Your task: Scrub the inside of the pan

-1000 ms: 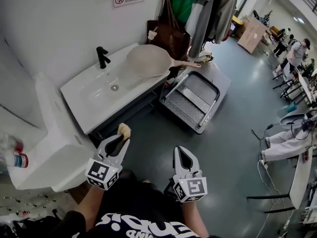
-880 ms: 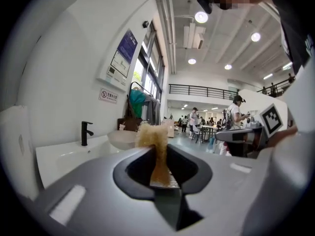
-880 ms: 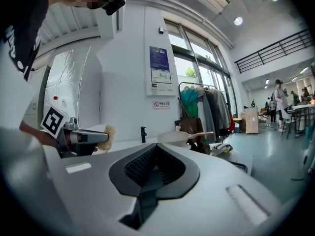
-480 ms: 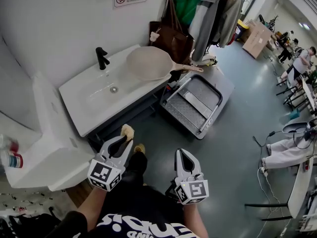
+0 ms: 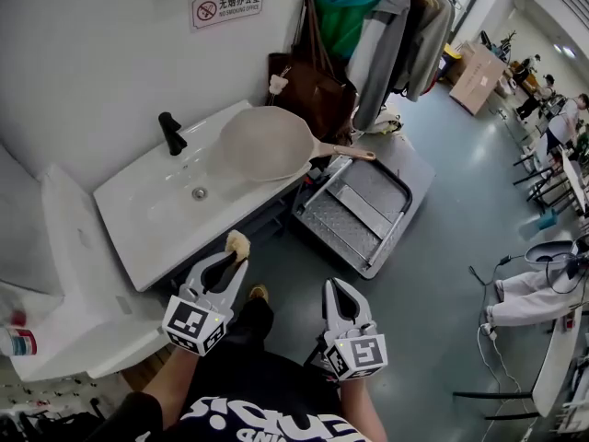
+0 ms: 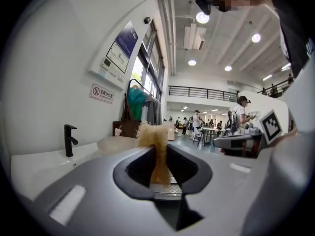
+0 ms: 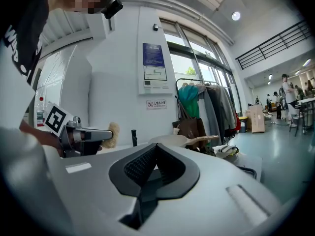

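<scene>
A beige pan [image 5: 262, 142] with a wooden handle rests on the right end of the white sink counter [image 5: 138, 219], its bowl tilted toward me. It also shows as a pale pan [image 6: 115, 144] in the left gripper view and a pan [image 7: 172, 140] in the right gripper view. My left gripper [image 5: 236, 245] is shut on a tan sponge [image 5: 237, 242], held in the air just short of the counter's front edge. The sponge [image 6: 155, 149] sticks up between the jaws. My right gripper [image 5: 339, 288] is shut and empty, over the floor to the right.
A black tap [image 5: 169, 131] stands at the back of the sink. A grey folded step stool [image 5: 359, 201] lies on the floor right of the counter. Coats [image 5: 391, 26] and a brown bag [image 5: 308, 81] hang behind the pan. People sit at desks far right.
The view has shifted closer to the sink, so counter and pan sit lower and further left. Both grippers keep their hold and place in front of me.
</scene>
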A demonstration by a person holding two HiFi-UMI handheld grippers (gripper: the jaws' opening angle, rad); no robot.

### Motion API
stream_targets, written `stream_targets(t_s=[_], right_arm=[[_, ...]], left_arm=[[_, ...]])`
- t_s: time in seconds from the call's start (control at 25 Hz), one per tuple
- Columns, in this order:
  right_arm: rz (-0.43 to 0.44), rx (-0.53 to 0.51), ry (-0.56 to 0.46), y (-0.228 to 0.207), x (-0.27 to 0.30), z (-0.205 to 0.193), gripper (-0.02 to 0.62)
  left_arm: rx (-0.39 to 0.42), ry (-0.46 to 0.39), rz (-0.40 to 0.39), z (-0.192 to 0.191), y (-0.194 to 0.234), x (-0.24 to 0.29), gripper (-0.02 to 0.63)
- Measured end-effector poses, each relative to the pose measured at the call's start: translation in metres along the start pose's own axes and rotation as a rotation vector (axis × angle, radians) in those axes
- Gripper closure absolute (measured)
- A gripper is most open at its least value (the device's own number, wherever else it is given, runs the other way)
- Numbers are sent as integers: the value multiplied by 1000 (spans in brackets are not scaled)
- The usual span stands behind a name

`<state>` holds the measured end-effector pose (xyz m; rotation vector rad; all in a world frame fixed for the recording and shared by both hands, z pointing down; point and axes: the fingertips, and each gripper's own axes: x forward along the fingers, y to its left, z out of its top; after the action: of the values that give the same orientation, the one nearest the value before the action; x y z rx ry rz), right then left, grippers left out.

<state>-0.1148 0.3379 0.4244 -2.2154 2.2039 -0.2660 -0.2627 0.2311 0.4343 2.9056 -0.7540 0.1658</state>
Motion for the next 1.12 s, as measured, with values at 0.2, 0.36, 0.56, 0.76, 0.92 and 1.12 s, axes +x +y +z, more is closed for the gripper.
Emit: stream_targets(t_s=[0.2,0.36,0.56,0.76,0.92,1.12], right_arm=[[19,14,-5,-27,52,17,586],[42,20,-22,-47,99,31,586],[51,5,-34,-68,151,48,586],[55,-4,-50,-80,185,62,586],[56,2,-46,-91,202,66,586],[72,-6,-43,-106,228,74,586]], left_arm=[[-2,8,0,16,32,51,538],[-3,10,-6,30,60,89,538],[8,3,-17,48,91,132,538],[9,-2,-20,59,114,163,538],[6,-4,-36,66,120,181,538],[-3,-9,-25,74,134,204,538]])
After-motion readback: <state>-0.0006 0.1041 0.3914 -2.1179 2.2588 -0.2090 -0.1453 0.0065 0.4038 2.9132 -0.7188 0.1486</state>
